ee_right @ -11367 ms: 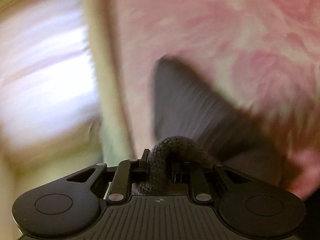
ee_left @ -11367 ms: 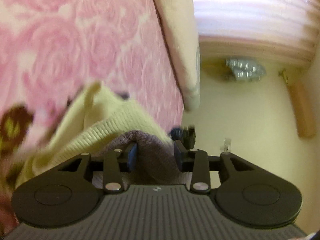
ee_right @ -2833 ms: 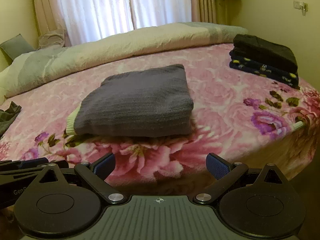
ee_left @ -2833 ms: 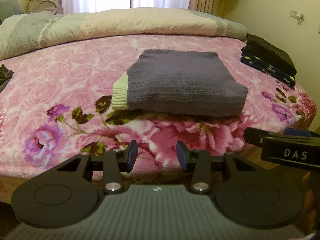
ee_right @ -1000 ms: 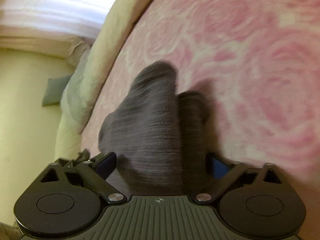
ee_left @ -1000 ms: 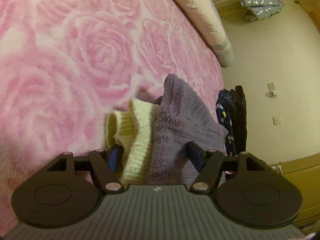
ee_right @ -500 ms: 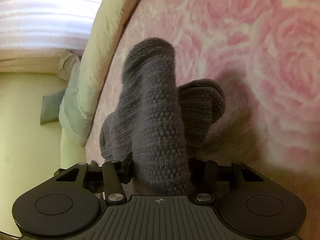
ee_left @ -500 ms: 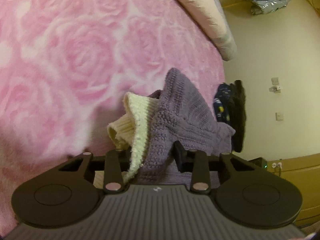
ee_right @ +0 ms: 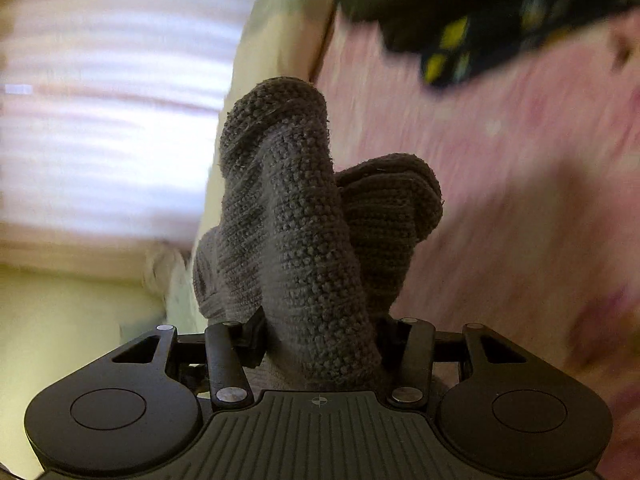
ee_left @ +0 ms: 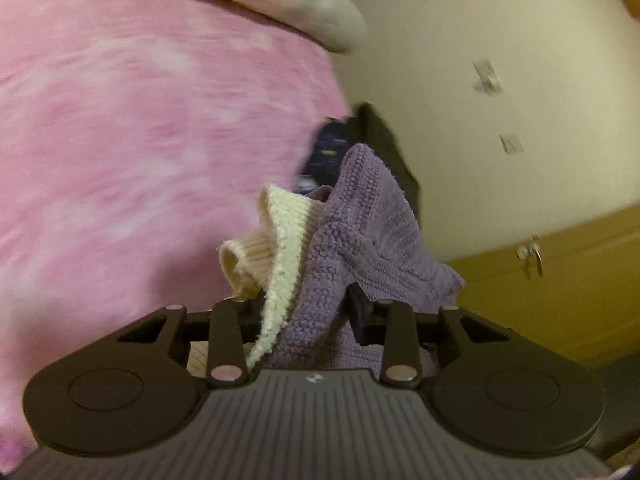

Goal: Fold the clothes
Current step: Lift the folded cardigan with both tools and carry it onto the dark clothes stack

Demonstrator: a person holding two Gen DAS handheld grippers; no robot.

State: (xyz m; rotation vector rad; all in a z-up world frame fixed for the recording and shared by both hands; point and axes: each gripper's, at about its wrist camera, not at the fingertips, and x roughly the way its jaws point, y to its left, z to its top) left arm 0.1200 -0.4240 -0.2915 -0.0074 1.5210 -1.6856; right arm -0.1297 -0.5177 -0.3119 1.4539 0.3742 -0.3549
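Both tongs, left gripper (ee_left: 306, 308) and right gripper (ee_right: 320, 334), clench the purple sweater (ee_left: 372, 220); pink blanket (ee_left: 140, 140) beneath, curtains (ee_right: 112, 100) beyond.

Two wrist fisheyes, close over pink bedspread (ee_left: 140, 140) (both blurred), sharing it

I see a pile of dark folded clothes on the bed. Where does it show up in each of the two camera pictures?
Left wrist view: the dark folded pile sits mid-frame, right behind the purple sweater.
Right wrist view: the pile fills the top right corner, blurred.
Shared landmark: the pink blanket under it in both views.
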